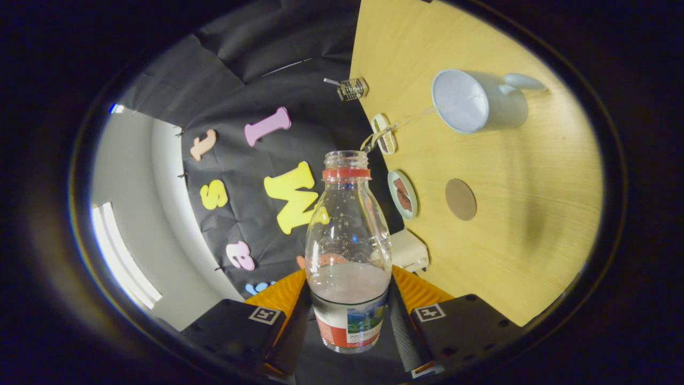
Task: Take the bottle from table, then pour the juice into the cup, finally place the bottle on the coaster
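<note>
The bottle (348, 251) is clamped in the gripper (348, 315) and lifted; pouring into the cup (470, 101) and the coaster (460, 199) are left.

The label on the bottle (348, 256) is too small to be read, its sides are covered by the fingers (402, 331), and a small dish's (403, 194) contents beyond it cannot be identified

Bottle (348, 251) label print too small to read; no other legible text.
</note>
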Available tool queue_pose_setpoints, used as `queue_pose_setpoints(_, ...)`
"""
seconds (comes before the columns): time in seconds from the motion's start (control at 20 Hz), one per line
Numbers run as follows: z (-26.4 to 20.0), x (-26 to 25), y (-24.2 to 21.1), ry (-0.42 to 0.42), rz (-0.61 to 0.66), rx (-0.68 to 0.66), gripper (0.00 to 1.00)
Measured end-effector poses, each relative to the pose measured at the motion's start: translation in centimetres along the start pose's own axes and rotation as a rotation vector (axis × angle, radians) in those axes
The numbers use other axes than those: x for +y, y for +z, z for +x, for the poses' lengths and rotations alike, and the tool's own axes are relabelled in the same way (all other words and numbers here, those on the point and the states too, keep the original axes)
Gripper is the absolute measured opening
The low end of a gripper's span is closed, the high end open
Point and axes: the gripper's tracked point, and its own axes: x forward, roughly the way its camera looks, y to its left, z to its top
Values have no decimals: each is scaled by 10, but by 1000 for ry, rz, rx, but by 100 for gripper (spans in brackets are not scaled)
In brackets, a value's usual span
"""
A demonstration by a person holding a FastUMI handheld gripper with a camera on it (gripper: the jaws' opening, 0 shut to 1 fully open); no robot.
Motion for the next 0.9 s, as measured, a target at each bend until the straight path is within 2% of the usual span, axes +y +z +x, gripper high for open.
queue_pose_setpoints(0.9,2,8,9,-1,122,0,76)
